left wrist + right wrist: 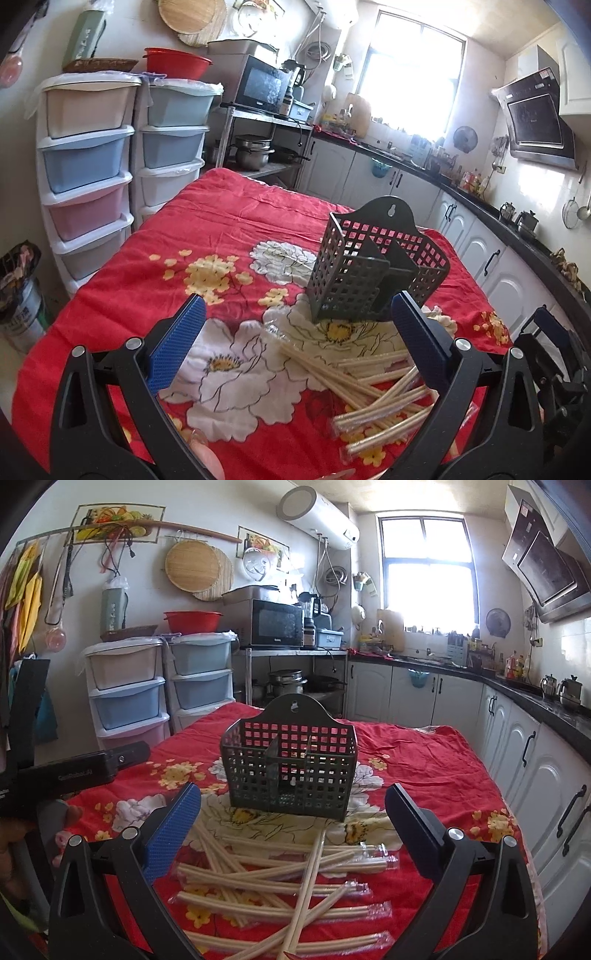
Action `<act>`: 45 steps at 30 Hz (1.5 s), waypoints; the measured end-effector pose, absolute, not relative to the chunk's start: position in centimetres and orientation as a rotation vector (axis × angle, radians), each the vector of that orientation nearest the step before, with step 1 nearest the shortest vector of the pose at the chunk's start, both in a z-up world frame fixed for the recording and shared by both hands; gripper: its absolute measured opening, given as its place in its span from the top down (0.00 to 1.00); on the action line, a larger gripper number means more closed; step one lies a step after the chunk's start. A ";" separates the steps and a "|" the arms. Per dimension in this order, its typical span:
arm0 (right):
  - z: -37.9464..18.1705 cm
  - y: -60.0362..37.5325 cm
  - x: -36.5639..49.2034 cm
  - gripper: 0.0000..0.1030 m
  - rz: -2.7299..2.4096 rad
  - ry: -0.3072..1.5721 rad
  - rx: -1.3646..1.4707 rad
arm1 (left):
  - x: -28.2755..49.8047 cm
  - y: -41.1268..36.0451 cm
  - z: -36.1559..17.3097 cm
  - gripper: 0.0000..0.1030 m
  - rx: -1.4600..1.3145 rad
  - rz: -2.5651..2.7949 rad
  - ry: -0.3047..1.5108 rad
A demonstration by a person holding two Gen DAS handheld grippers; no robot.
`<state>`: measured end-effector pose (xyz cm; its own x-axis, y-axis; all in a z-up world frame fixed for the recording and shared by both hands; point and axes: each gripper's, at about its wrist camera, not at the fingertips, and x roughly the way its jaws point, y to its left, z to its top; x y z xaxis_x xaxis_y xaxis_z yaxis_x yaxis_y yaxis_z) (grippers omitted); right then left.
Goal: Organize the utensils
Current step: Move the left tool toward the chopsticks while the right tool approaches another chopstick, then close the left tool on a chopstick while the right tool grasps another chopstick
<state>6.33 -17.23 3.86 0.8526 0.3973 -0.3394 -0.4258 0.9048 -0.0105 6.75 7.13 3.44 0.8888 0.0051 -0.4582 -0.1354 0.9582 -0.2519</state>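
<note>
A dark grey perforated utensil basket [373, 266] [291, 764] with inner dividers stands upright on the red floral tablecloth [155, 280] [436, 768]. In front of it lies a loose pile of pale chopsticks [373, 387] [280, 878], several in clear plastic sleeves. My left gripper [299, 321] hovers open above the cloth, with the pile near its right finger. My right gripper [293, 808] is open over the pile, nothing between its fingers. The basket looks empty.
Stacked pastel plastic drawers [88, 166] [129, 690] stand left of the table. A metal rack with a microwave [262, 88] [277, 624] is behind. White cabinets and a dark countertop [480, 206] [535, 701] run along the right. The other gripper's body [74, 771] shows at left.
</note>
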 end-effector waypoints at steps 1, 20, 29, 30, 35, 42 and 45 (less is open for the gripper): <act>3.9 -17.3 6.8 0.06 0.432 0.349 -0.084 | 7.1 7.1 3.6 0.10 -0.280 0.073 0.477; -0.6 -16.3 16.6 0.35 0.452 0.686 -0.109 | 13.9 11.2 -2.0 0.11 -0.484 -0.029 0.779; -3.3 -15.9 19.3 0.45 0.481 0.819 -0.104 | 14.5 12.1 -5.6 0.34 -0.668 -0.110 0.893; -3.7 -15.9 19.5 0.46 0.483 0.836 -0.099 | 14.5 12.2 -5.9 0.35 -0.691 -0.121 0.902; -4.9 -15.8 20.8 0.54 0.498 0.904 -0.059 | 14.7 12.6 -6.4 0.40 -0.759 -0.140 0.907; -6.4 -15.9 22.6 0.70 0.517 1.001 0.016 | 15.4 13.2 -7.5 0.64 -0.815 -0.138 0.929; -6.5 -16.3 22.8 0.82 0.513 1.009 0.048 | 15.6 13.4 -7.7 0.69 -0.821 -0.138 0.936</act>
